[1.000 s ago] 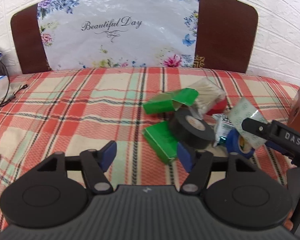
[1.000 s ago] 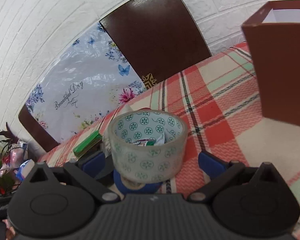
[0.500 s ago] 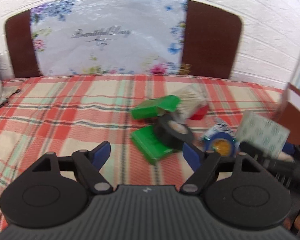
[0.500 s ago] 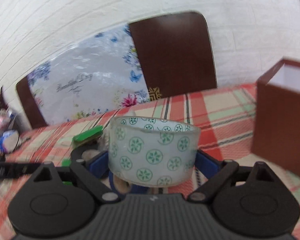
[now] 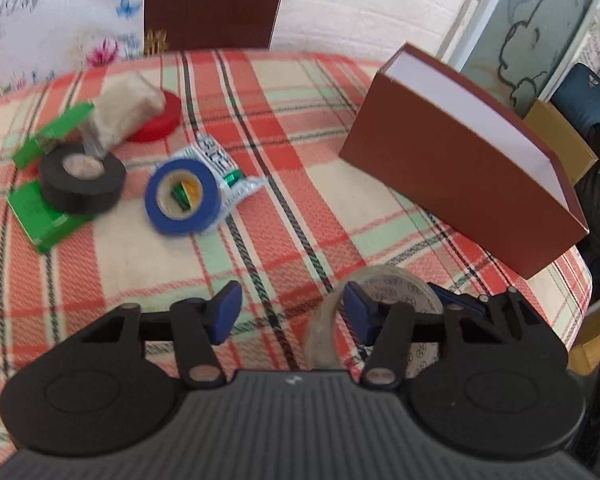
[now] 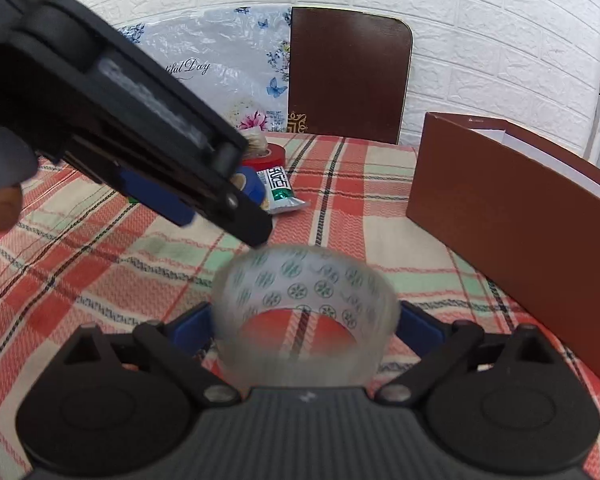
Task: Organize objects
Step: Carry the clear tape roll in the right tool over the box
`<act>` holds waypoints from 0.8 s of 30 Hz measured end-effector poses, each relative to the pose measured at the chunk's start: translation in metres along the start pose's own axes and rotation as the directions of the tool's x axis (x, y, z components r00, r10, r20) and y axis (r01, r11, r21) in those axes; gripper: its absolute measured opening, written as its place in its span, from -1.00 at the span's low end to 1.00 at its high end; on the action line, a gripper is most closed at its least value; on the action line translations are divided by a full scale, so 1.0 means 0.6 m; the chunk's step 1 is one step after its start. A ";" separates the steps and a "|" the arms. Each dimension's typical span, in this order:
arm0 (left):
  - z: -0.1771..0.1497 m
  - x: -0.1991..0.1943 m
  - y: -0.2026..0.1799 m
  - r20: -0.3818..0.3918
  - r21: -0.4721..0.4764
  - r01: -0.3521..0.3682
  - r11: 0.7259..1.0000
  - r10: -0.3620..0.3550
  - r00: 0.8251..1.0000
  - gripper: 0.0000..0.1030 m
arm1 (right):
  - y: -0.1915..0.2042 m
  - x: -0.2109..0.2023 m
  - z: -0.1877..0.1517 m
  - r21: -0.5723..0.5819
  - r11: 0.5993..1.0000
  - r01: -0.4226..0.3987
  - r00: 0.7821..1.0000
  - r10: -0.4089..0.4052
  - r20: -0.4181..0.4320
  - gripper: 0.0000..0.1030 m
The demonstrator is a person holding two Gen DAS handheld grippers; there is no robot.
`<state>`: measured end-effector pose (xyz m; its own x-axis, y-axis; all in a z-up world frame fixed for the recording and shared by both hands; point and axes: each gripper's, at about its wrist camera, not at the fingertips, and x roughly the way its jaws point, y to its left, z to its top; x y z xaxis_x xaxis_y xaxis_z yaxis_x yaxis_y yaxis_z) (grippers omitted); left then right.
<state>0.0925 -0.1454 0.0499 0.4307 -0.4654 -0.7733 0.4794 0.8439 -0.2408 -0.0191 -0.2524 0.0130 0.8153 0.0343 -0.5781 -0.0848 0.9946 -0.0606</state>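
A clear roll of packing tape printed with green rosettes is clamped between the blue pads of the right gripper, above the red, cream and green plaid tablecloth and near the open brown cardboard box with a white lining. The jaws of the left gripper are closing with nothing seen between them. A blue tape roll and a black tape roll are seen lying further back.
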 end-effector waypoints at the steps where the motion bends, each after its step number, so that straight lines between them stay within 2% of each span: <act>1: 0.000 0.010 -0.002 -0.023 -0.010 0.005 1.000 -0.006 1.000 -0.06 | -0.002 0.000 0.001 -0.002 1.000 -0.006 1.000 0.006 -0.006 0.99; 2: -0.001 0.022 -0.004 -0.051 -0.012 0.001 1.000 -0.002 0.999 -0.26 | -0.004 0.000 -0.001 -0.001 1.000 -0.007 1.000 0.007 -0.006 0.99; 3: -0.004 0.032 -0.004 -0.081 -0.013 -0.004 1.000 0.003 0.997 -0.37 | -0.006 -0.002 -0.005 0.003 1.000 -0.012 1.000 0.012 -0.003 0.97; 4: -0.010 0.038 -0.005 -0.109 -0.015 0.011 1.000 -0.013 0.994 -0.55 | -0.009 -0.001 -0.006 0.005 1.000 -0.023 1.000 0.023 -0.008 0.89; 5: -0.017 0.043 -0.011 -0.129 -0.013 0.030 0.999 -0.031 0.991 -0.59 | -0.011 0.000 -0.008 0.005 0.999 -0.044 0.999 0.044 -0.016 0.81; 8: -0.015 0.031 -0.046 -0.090 0.080 -0.025 0.996 0.032 0.995 -0.60 | -0.011 -0.003 -0.012 0.001 0.998 -0.055 0.998 0.055 0.004 0.81; 11: 0.029 -0.009 -0.084 0.008 0.143 -0.007 0.990 0.006 1.000 -0.61 | -0.022 -0.028 0.000 -0.005 1.000 0.001 0.994 0.000 0.111 0.81; 13: 0.069 -0.030 -0.116 0.080 0.176 0.024 0.984 -0.039 0.996 -0.61 | -0.039 -0.051 0.020 -0.005 0.998 0.067 0.976 -0.065 0.210 0.81; 17: 0.148 -0.022 -0.196 0.190 0.249 0.042 0.968 -0.091 0.978 -0.60 | -0.100 -0.075 0.075 0.019 0.976 0.217 0.913 -0.210 0.350 0.82; 20: 0.194 0.029 -0.240 0.223 0.302 0.038 0.953 -0.110 0.969 -0.60 | -0.157 -0.063 0.112 0.080 0.955 0.287 0.880 -0.296 0.371 0.82; 21: 0.205 0.051 -0.247 0.219 0.308 0.036 0.951 -0.108 0.970 -0.60 | -0.178 -0.051 0.122 0.101 0.949 0.297 0.879 -0.313 0.359 0.82; 24: 0.231 0.112 -0.260 0.195 0.306 0.026 0.952 -0.090 0.977 -0.60 | -0.235 -0.009 0.138 0.185 0.942 0.278 0.901 -0.323 0.289 0.82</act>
<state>0.1526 -0.3450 0.1168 0.5268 -0.5824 -0.6191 0.7015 0.7092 -0.0703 0.0360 -0.3849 0.0918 0.9277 -0.2618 -0.2660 0.2531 0.9651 -0.0673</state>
